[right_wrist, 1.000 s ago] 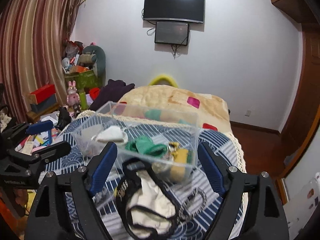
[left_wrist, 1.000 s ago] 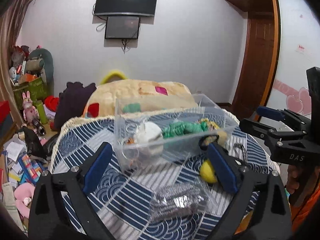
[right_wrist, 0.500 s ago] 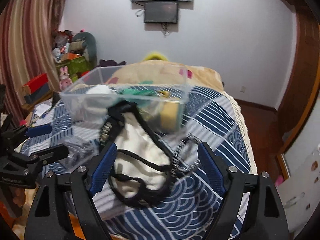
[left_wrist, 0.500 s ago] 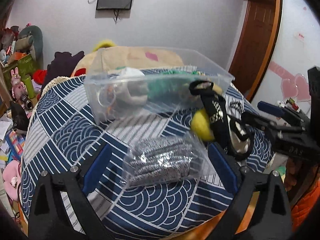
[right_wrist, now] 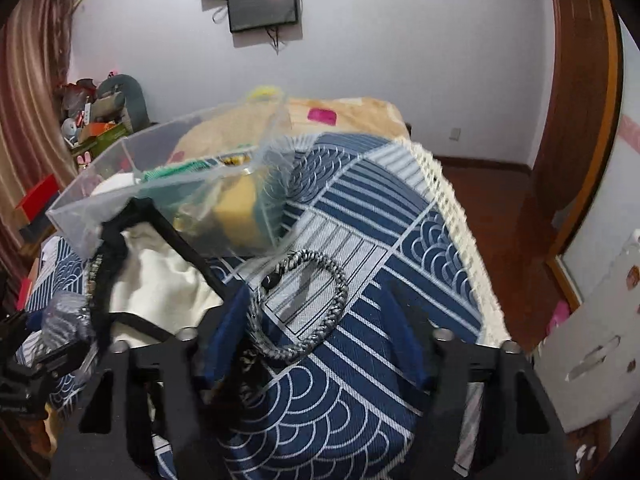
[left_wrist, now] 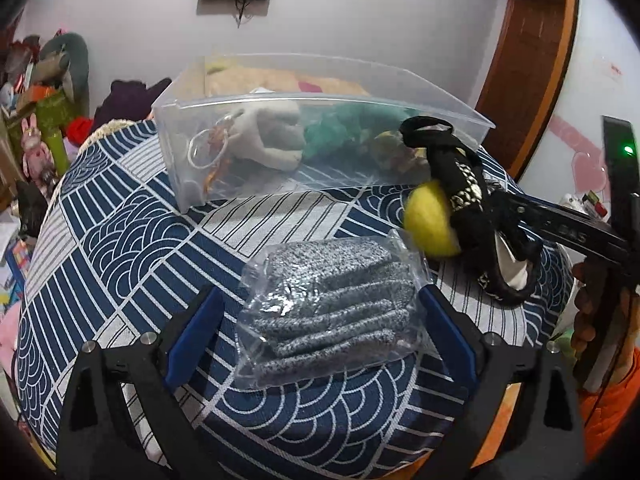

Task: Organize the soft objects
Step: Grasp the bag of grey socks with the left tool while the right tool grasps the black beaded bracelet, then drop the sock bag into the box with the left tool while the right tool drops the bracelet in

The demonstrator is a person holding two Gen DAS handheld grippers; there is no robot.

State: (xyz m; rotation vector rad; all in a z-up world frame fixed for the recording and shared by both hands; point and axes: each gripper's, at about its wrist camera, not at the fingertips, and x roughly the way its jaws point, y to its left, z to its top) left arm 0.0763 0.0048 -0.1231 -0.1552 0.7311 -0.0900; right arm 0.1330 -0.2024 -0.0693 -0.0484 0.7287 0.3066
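Observation:
A clear plastic bin (left_wrist: 320,100) on the blue patterned table holds a grey plush, green fabric and a yellow item; it also shows in the right wrist view (right_wrist: 160,184). My left gripper (left_wrist: 316,336) is open, its fingers on either side of a clear bag of grey knit fabric (left_wrist: 332,312). A yellow ball (left_wrist: 430,224) and a black-and-white cloth bag (left_wrist: 476,216) lie to the right. My right gripper (right_wrist: 316,328) is open over a braided grey cord loop (right_wrist: 316,304), with the cloth bag (right_wrist: 152,280) at its left finger.
The round table has a blue wave-pattern cloth (left_wrist: 120,240) with a fringe edge (right_wrist: 460,240). A bed with a beige blanket (right_wrist: 340,116) stands behind. Clutter and toys (left_wrist: 40,112) fill the left floor. A wooden door (left_wrist: 528,60) is at the right.
Both grippers have dropped down and forward toward the table. The left one now straddles the grey fabric bag; the right one has swung right over the cord loop.

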